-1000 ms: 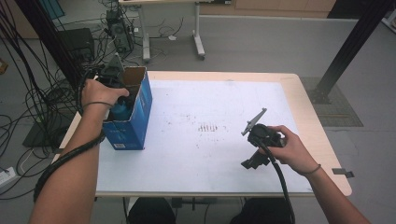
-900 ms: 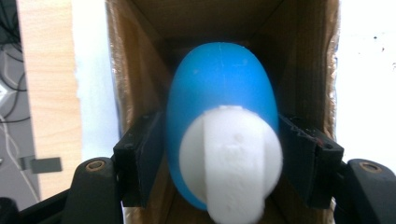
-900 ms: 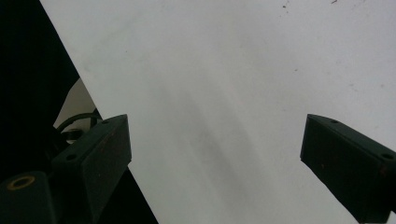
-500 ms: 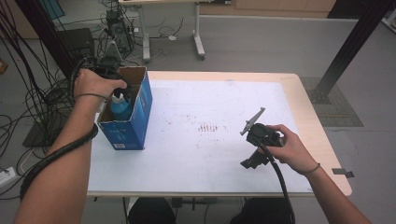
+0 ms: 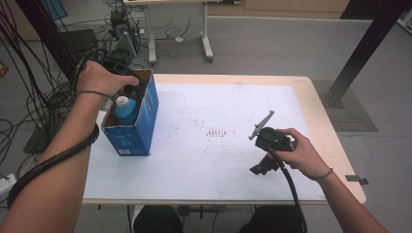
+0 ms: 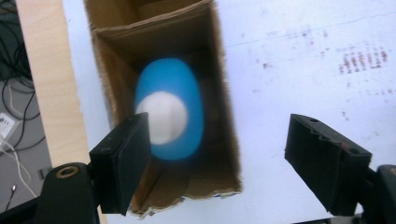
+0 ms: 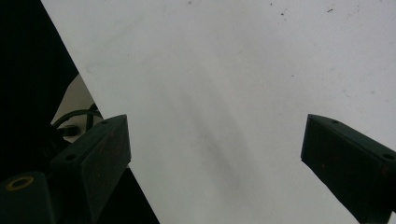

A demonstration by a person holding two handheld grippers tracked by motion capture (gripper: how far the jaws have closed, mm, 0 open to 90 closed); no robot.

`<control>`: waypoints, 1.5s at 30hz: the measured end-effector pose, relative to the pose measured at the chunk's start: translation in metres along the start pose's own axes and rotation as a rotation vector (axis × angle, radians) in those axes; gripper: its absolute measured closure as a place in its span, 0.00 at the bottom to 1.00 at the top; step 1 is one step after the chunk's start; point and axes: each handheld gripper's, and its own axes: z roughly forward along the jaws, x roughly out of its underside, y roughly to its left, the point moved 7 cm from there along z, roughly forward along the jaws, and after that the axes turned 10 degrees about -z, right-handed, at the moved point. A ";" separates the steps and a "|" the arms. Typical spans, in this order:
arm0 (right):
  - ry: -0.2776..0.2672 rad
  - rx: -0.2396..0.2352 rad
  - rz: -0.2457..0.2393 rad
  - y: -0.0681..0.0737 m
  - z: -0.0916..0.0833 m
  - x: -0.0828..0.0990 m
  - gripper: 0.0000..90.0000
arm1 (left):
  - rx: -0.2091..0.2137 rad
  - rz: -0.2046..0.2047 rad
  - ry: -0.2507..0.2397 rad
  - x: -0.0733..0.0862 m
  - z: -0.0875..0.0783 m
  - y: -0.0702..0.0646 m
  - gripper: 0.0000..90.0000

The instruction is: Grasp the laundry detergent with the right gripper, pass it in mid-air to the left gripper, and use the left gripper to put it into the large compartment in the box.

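Observation:
A blue bottle with a white cap point(image 5: 125, 109) stands upright inside an open blue cardboard box point(image 5: 132, 133) at the table's left edge. My left gripper point(image 5: 136, 87) hangs just above the box's mouth, largely covered by the hand. In the left gripper view the bottle point(image 6: 170, 114) is blurred and sits below the left gripper point(image 6: 219, 128). Its jaws have just been opening and stand apart, with nothing pressed between them. My right gripper point(image 5: 261, 166) hovers low over the white table top at the front right, and in its own view this right gripper point(image 7: 215, 130) is open and empty.
The white sheet point(image 5: 218, 102) covers the table and carries a patch of small dark marks point(image 5: 218, 132) near the middle. Cables and equipment point(image 5: 116, 29) lie on the floor behind the left side. A black post point(image 5: 359, 53) stands at the right rear.
My left hand has risen from inside the box to above its rim, and its jaws have come off the bottle, which stays in the box. The right hand has not moved.

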 end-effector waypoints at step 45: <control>0.014 -0.026 0.014 0.007 -0.025 -0.014 0.09 | 0.202 0.270 -0.046 0.015 0.056 -0.139 0.12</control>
